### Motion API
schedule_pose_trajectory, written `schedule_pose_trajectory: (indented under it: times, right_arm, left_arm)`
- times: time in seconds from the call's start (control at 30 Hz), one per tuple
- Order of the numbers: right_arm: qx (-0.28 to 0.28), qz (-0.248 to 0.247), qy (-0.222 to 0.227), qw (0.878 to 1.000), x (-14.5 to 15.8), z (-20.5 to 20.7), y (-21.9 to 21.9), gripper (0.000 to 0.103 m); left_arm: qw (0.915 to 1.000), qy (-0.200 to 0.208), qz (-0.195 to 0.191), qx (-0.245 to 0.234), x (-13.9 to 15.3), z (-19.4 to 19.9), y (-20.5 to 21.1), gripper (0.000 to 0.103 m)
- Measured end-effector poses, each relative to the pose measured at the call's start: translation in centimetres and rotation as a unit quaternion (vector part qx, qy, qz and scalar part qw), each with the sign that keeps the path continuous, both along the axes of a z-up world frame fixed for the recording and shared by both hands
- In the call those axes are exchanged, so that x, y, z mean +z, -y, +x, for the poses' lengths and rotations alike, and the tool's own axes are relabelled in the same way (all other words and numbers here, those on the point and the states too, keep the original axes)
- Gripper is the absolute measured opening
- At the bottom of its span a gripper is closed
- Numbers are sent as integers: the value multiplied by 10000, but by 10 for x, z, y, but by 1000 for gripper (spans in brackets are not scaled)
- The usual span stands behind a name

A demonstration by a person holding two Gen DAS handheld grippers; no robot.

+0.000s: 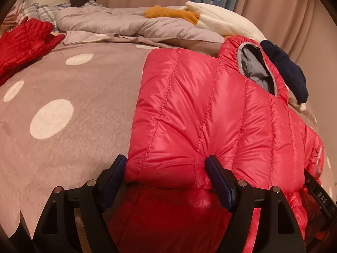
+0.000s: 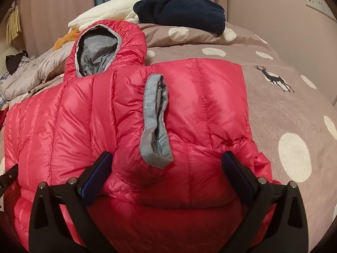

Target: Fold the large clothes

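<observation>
Pink-red quilted nylon fills both views: a hooded puffer jacket (image 1: 200, 109) lies on a taupe bedspread (image 1: 63, 105) dotted with white circles, its sides folded inward so the body forms a rough rectangle. The grey-lined hood (image 2: 99, 52) sits at the far end, opening upward. One sleeve is laid across the body, its grey-trimmed cuff (image 2: 154, 122) resting on top near the right gripper. The left gripper (image 1: 166, 168) has its fingers spread wide at the near hem, straddling a puffed section of the jacket's left corner; the fabric bulges between them, and the right-hand finger presses into a seam. The right gripper (image 2: 167, 164) is likewise spread wide around the near hem on its side, with the sleeve end and hem bulging between the fingers. Whether either actually pinches the cloth cannot be told. Beyond the hood lie a navy fleece (image 2: 181, 10) and a cream blanket (image 1: 223, 19); a second red jacket (image 1: 23, 40) sits at the far left, beside a rumpled grey quilt (image 1: 109, 21).
</observation>
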State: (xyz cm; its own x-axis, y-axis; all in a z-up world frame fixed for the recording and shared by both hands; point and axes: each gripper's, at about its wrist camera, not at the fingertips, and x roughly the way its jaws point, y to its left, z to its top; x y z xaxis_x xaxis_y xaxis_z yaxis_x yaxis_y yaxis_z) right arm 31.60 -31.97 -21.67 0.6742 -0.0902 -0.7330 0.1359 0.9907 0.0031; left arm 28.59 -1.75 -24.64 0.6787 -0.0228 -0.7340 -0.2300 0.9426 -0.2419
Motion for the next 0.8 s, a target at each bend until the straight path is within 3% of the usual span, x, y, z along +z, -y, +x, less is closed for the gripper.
schedule_pose_trajectory:
  times: [0.6,0.8]
  right_arm:
    - [35,133,2,9999,-2,-9,5,103]
    - [35,132,12,9999,-2,-10,5,103]
  left_arm:
    - [9999,-19,-116,10,4,-10,-4,82]
    - [9985,57,-222,490,21,-34,-19,82]
